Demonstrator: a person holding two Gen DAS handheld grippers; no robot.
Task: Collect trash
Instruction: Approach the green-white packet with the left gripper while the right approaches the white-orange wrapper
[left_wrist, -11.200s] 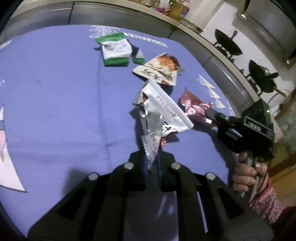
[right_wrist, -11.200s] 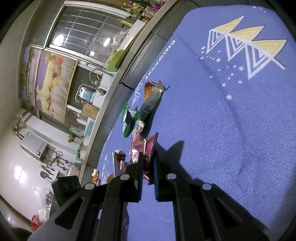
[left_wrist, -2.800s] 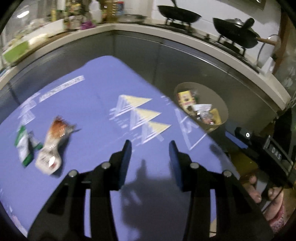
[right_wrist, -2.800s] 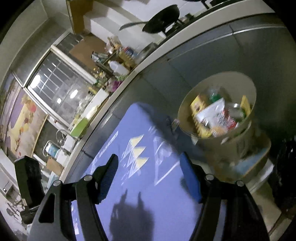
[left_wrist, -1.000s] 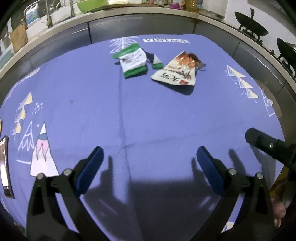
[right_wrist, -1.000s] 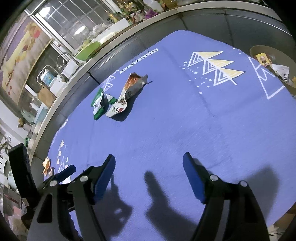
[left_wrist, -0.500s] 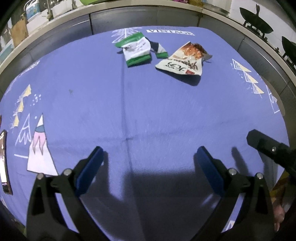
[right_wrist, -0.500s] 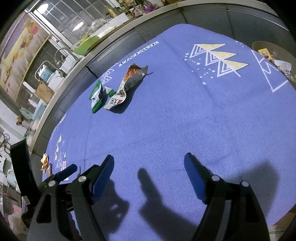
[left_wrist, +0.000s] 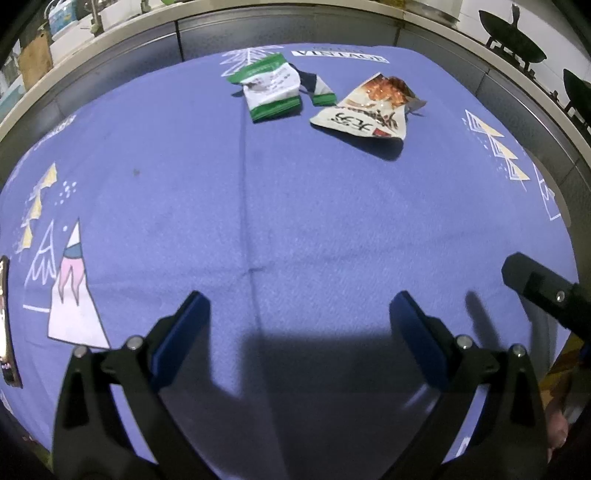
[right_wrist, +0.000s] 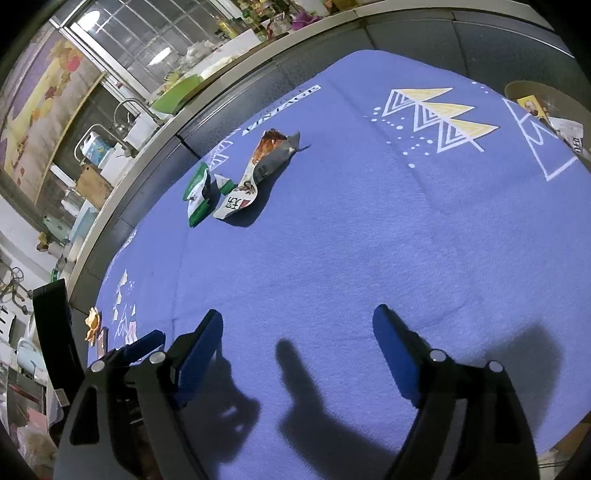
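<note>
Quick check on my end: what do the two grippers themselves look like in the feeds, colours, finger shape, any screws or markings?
Both match. The left gripper and the right gripper each have a black angular plastic frame, two tapered black fingers faced with blue pads, and round silver screws on the finger arms. The boxy black body of the left unit shows at the edge of the right view. No markings or cables are readable.

Tablecloth (left_wrist: 295, 206) looks like matt woven cloth, kinda fuzzy, with creases. Both wrappers, the green one (left_wrist: 271, 90) and the orange one (left_wrist: 369, 109), are crinkly glossy plastic film. Gripper pads (left_wrist: 413, 332) look like smooth blue plastic.
</note>
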